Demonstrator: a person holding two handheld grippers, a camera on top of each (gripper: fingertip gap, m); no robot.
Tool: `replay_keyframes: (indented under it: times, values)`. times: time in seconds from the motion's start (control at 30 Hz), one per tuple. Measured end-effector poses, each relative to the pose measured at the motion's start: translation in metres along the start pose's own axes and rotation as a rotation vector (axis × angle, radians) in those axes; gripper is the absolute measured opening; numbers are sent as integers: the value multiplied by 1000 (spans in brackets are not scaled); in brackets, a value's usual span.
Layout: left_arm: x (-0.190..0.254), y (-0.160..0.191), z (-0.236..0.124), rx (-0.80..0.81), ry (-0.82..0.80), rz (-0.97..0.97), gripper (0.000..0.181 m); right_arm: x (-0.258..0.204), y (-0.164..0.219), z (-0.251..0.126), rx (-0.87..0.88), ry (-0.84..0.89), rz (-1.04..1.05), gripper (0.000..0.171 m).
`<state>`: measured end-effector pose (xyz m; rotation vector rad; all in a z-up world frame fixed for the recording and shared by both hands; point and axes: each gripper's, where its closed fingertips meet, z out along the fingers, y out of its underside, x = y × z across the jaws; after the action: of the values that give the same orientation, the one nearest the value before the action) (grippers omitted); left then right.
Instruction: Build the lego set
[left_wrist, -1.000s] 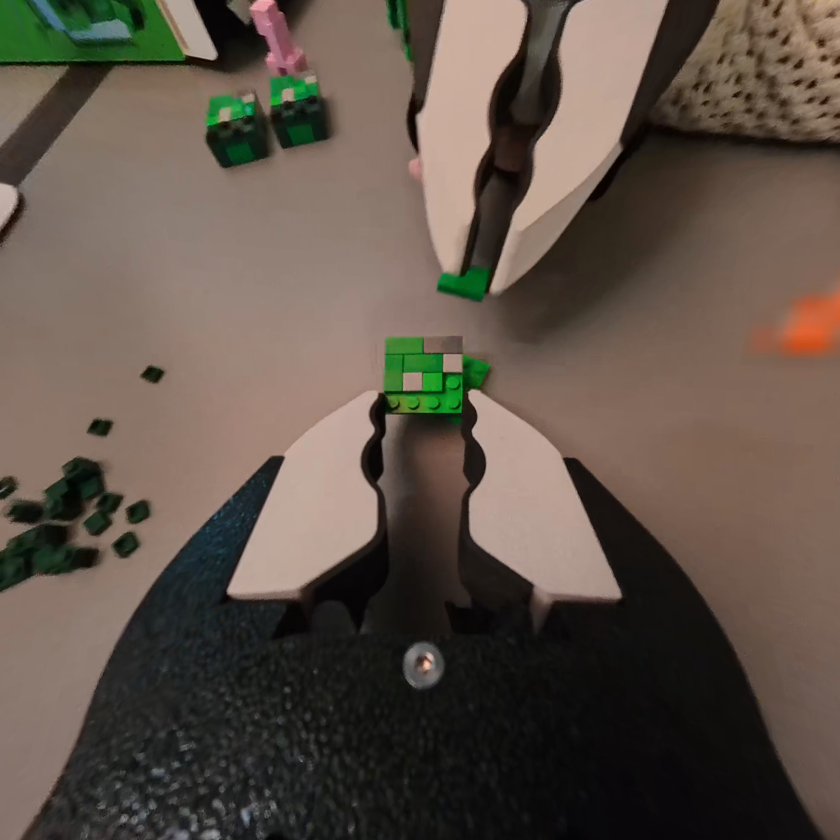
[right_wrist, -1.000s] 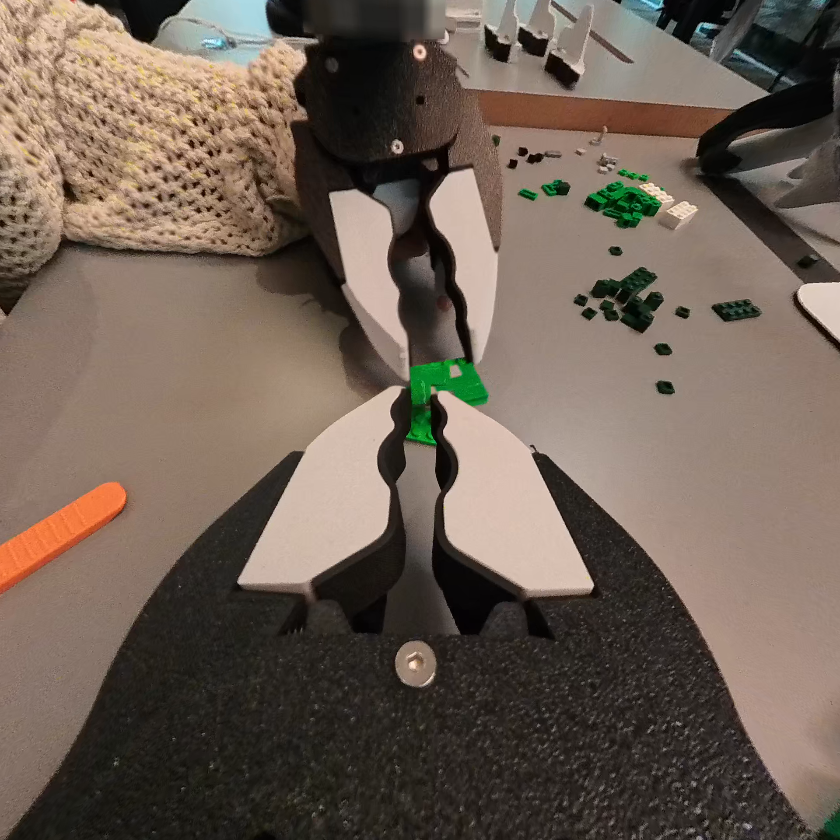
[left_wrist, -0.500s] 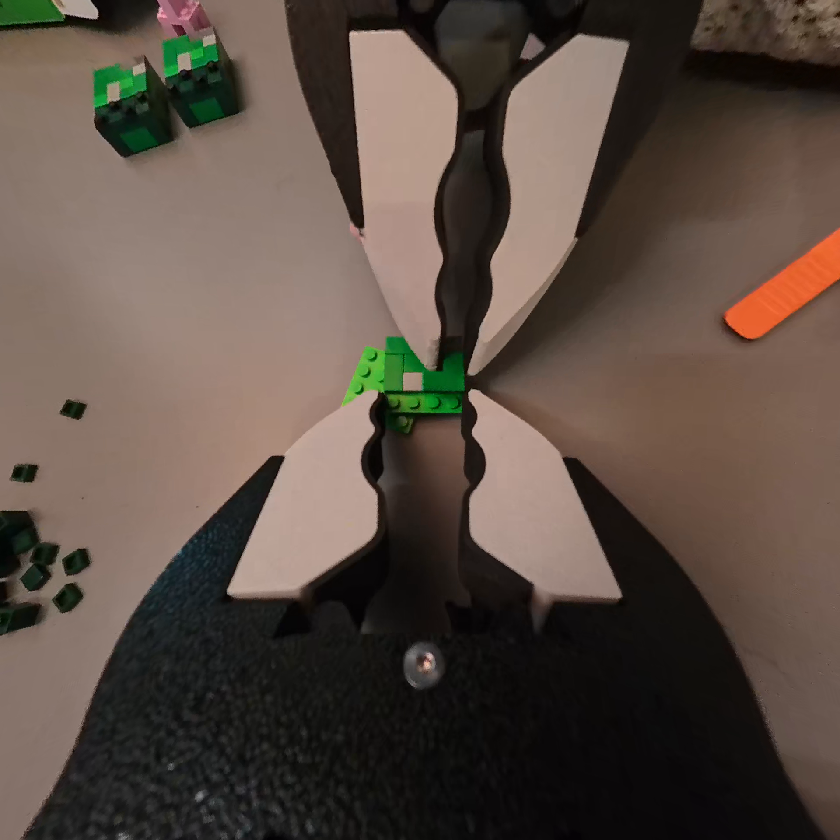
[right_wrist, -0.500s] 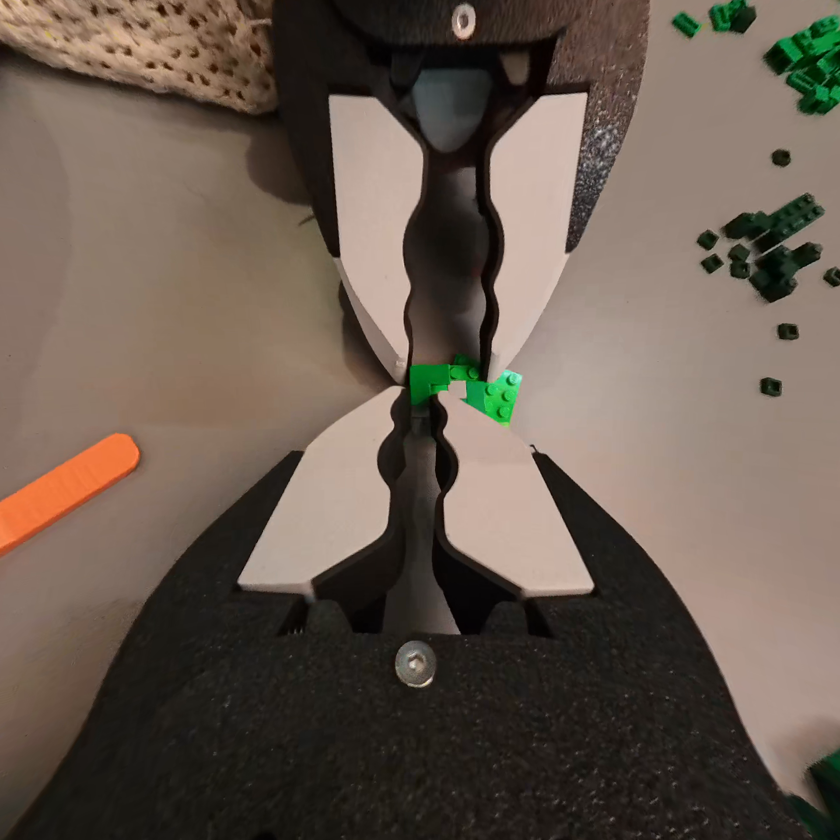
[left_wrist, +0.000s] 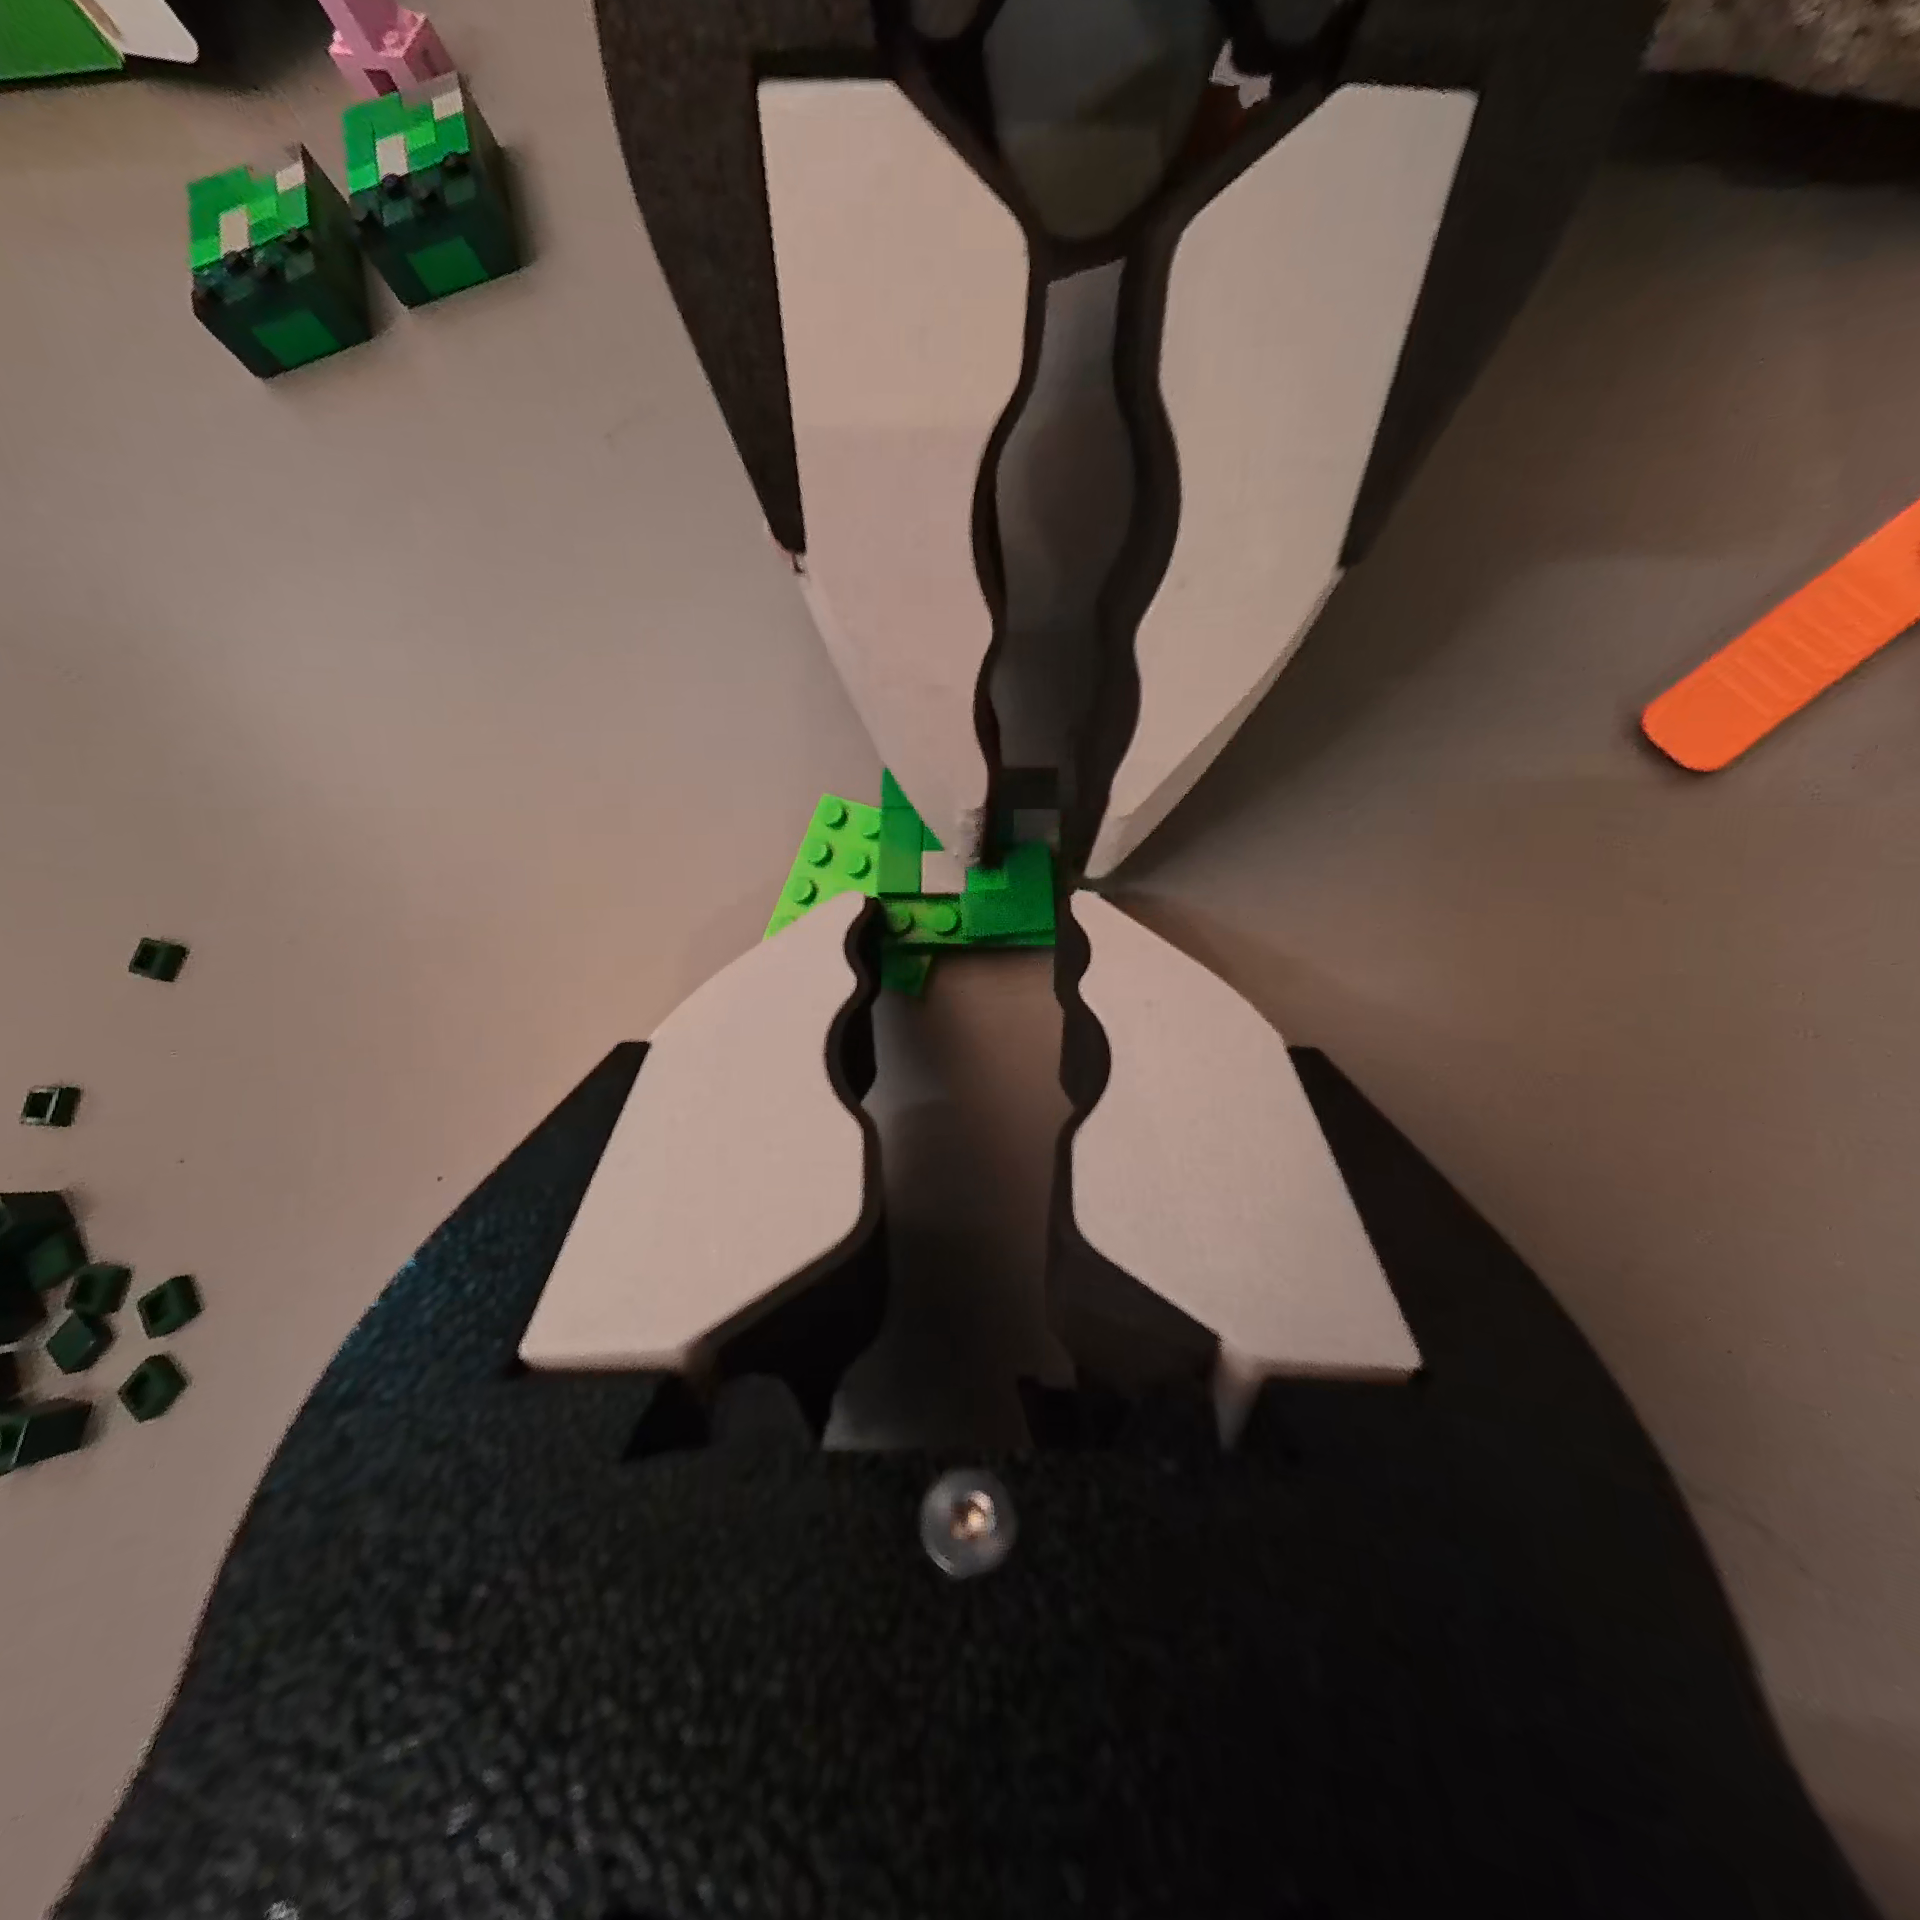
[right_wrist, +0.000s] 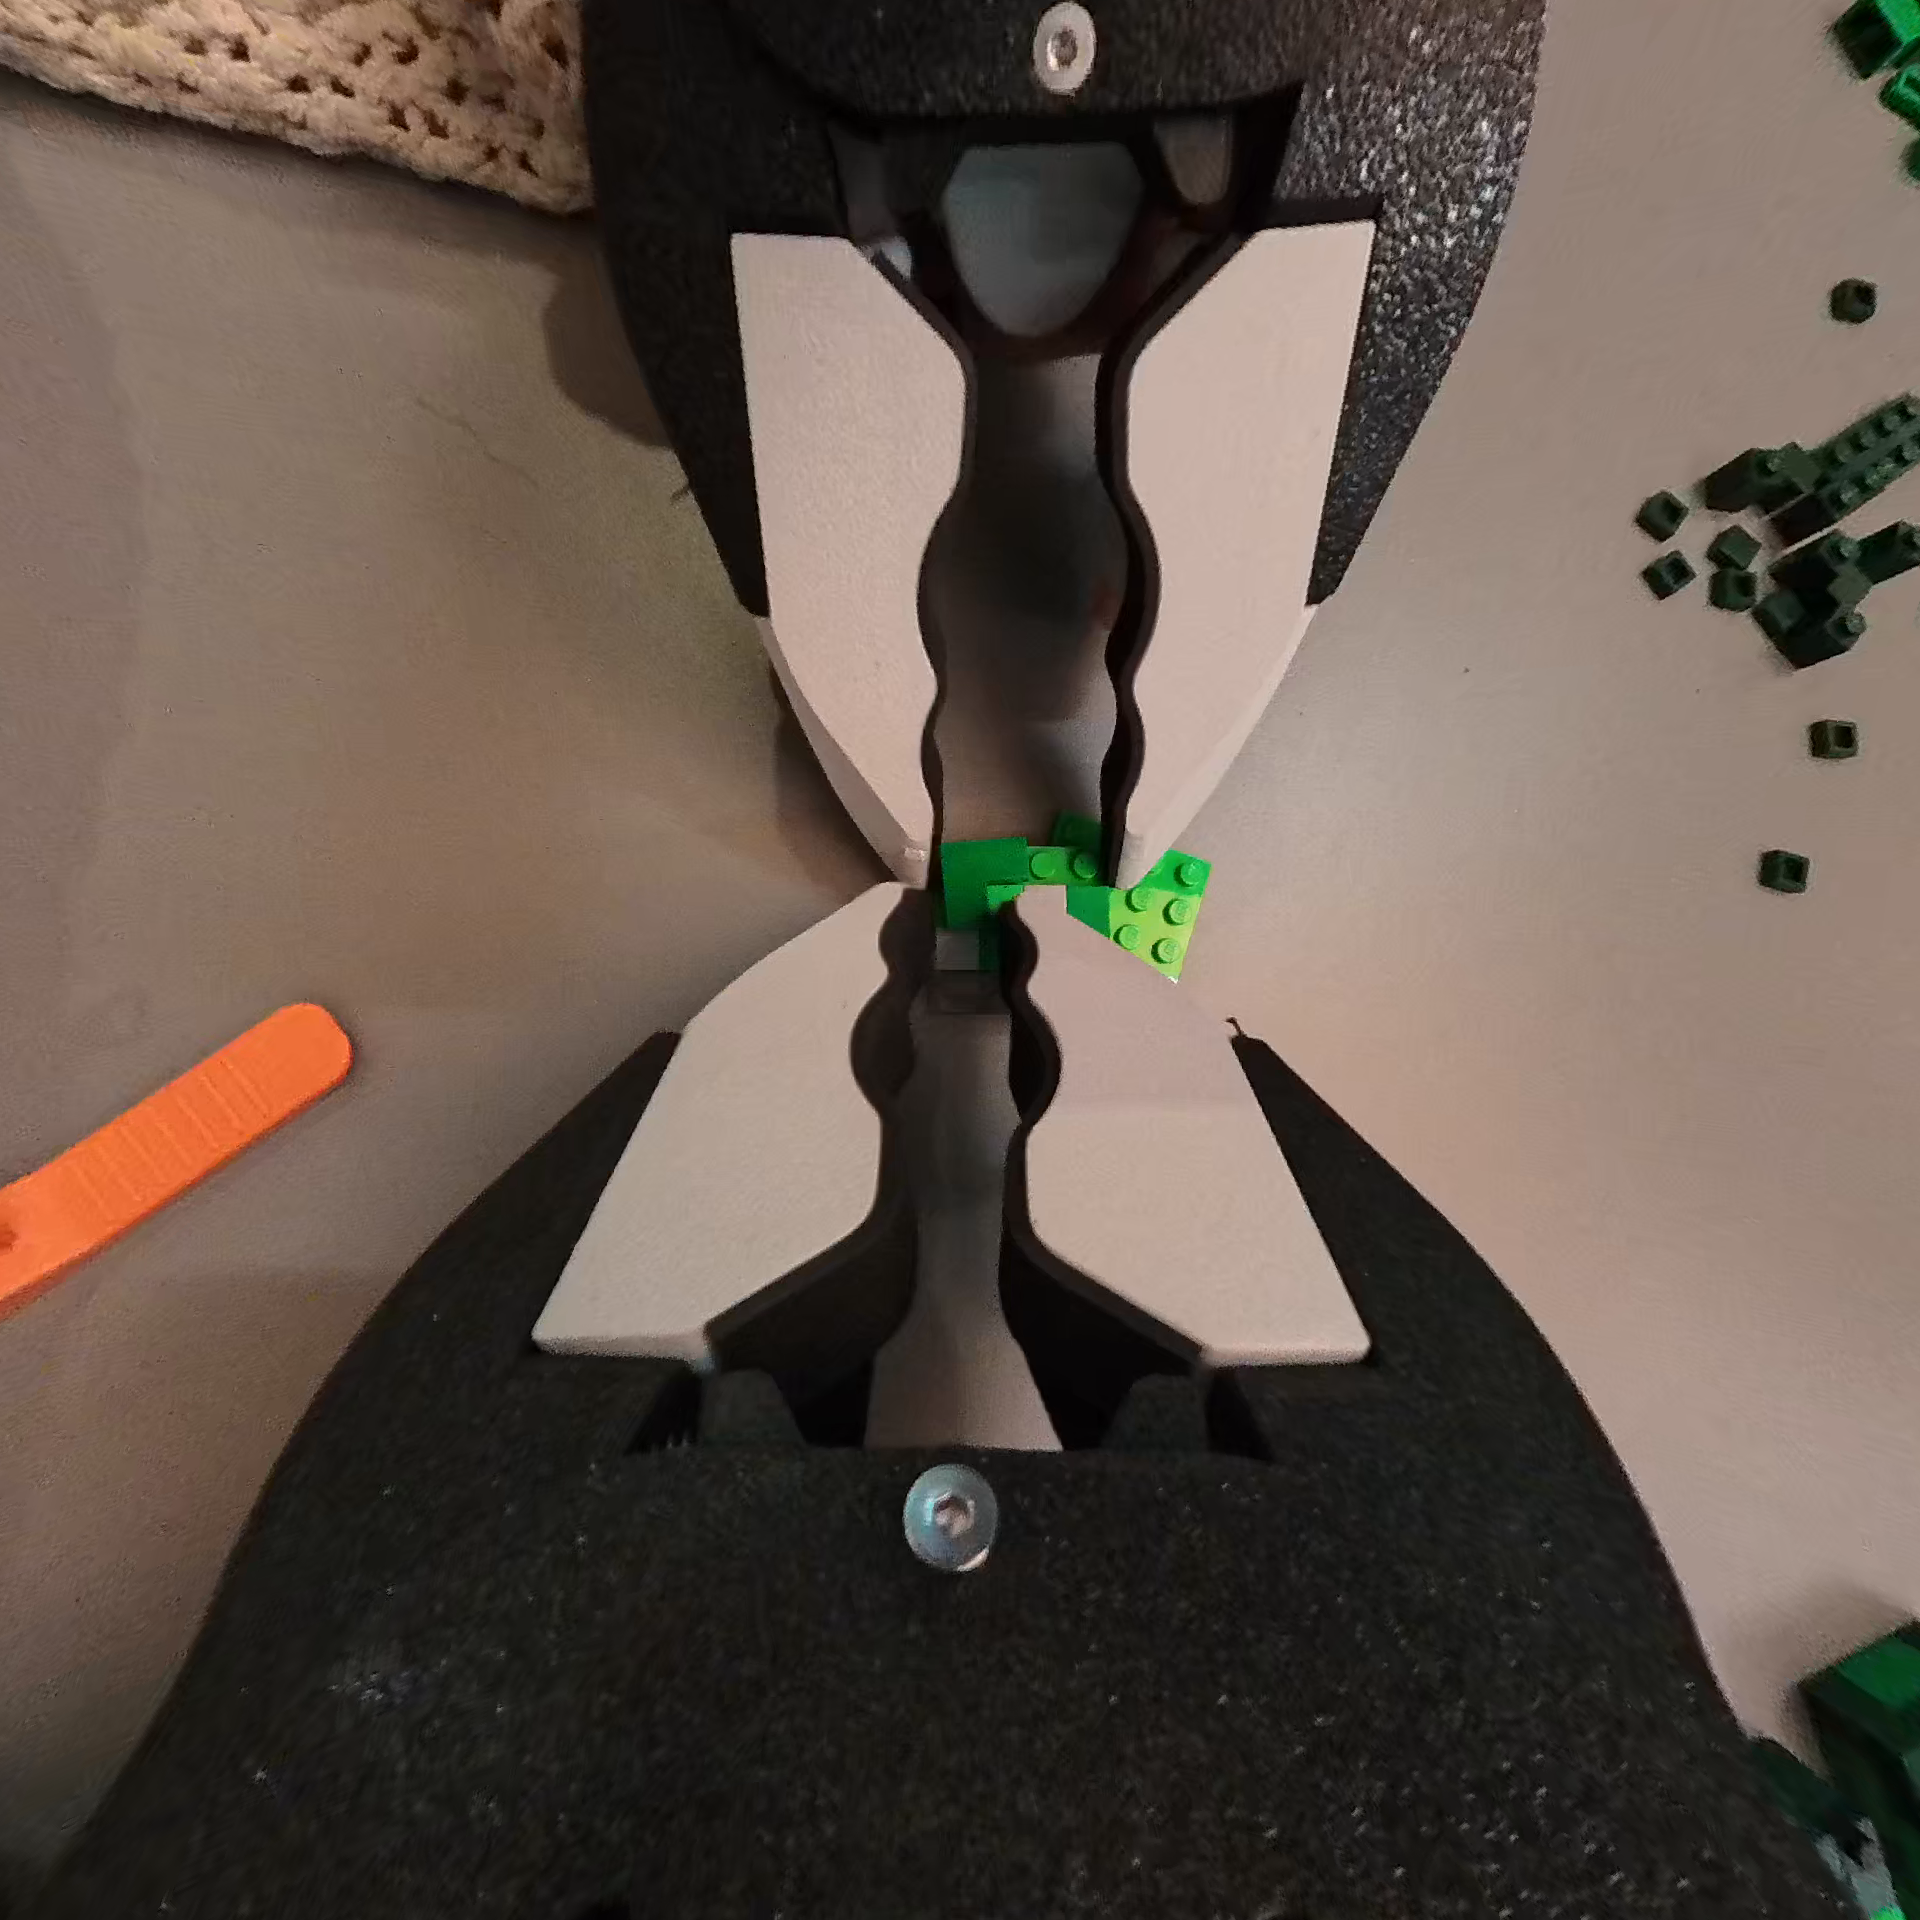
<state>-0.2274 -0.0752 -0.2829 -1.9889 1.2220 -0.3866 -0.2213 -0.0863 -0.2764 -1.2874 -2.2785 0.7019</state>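
Note:
My left gripper (left_wrist: 966, 920) is shut on a small green lego assembly (left_wrist: 920, 920) with a lime plate (left_wrist: 831, 862) sticking out at its left, just above the grey table. My right gripper (right_wrist: 964, 914) comes in from the opposite side, tip to tip with the left one. It is shut on a small bright green piece (right_wrist: 977, 878) that rests on top of the assembly. In the left wrist view this piece (left_wrist: 1013, 894) covers the assembly's right front corner. The lime plate also shows in the right wrist view (right_wrist: 1158, 914).
Two built green blocks (left_wrist: 353, 249) and a pink figure (left_wrist: 384, 52) stand at the far left. An orange flat tool (left_wrist: 1787, 655) lies right of the grippers. Loose dark green pieces lie in piles (left_wrist: 94, 1309) (right_wrist: 1808, 551). A knitted sleeve (right_wrist: 312, 94) lies behind. The tips of both grippers are at nearly the same place.
My right gripper has come in from above with the small green piece and set it onto the assembly held by my left gripper. Both grippers now meet tip to tip.

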Motion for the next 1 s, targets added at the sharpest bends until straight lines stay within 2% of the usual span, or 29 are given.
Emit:
replay_keyframes:
  times: [0.23,0.43,0.7,1.0]
  values:
    - [0,0,0,5,-4,-8,32,-5,0,-3,49,73,-89,25]
    - [0,0,0,9,-1,-17,32,-8,-1,2,70,171,-220,27]
    - [1,0,0,1,-3,-15,32,-12,-11,4,116,150,-241,30]
    - [1,1,0,-5,-6,-15,32,-18,-5,10,58,115,-229,29]
